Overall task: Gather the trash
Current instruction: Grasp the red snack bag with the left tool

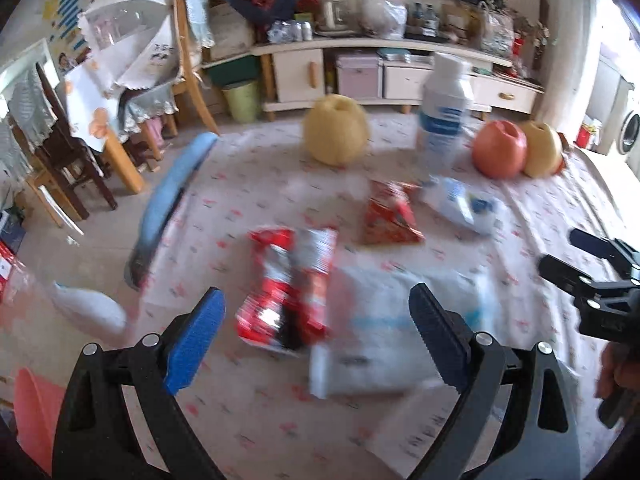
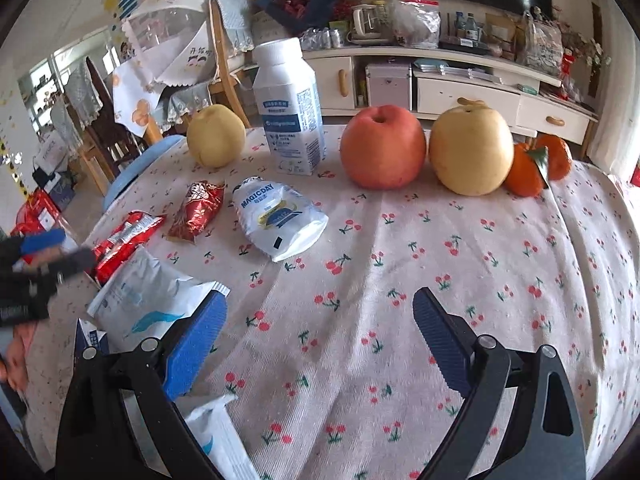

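While wide open: both grippers (image 1: 316, 336) (image 2: 320, 336) empty

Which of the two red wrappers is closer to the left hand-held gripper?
The bright red-and-silver wrapper, just ahead of the open left hand-held gripper; the darker red foil one lies farther back.

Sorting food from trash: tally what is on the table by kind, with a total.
Pears: 2
Apple: 1
Oranges: 2
Bottle: 1
Wrappers: 4
Pouch: 1
Total: 11
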{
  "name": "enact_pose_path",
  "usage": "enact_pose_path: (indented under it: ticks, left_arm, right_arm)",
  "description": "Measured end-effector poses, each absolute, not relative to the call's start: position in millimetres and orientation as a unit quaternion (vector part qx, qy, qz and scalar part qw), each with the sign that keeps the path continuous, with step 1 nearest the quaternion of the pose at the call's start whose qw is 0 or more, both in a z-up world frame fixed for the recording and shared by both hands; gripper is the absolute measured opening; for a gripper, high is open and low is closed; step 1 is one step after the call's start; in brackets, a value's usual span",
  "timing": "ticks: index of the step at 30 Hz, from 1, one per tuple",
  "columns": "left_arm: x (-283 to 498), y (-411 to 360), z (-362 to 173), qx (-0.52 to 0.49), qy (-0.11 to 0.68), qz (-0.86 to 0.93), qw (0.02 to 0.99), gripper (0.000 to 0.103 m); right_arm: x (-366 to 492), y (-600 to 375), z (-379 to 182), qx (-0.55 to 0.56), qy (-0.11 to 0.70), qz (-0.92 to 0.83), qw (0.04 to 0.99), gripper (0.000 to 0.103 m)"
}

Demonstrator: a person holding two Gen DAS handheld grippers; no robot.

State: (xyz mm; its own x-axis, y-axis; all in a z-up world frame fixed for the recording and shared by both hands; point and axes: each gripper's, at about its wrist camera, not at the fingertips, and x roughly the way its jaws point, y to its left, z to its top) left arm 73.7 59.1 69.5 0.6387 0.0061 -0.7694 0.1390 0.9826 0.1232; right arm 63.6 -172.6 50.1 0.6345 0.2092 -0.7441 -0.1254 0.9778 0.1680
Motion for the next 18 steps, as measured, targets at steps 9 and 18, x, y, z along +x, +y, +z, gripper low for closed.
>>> enact_pose_path:
  ticks: [9,18]
  left_arm:
    - [119,86,37,0.094,0.467,-0.059,0.877,0.094]
    - [141,91,21,0.04,0.477,-0.066,0.876,0.076]
  right_arm:
    - [104,-154,46,0.016,0.43,0.112,0.896,0.093]
    - [130,-130,36,-0.054,0.438,0.121,0.889,0.093]
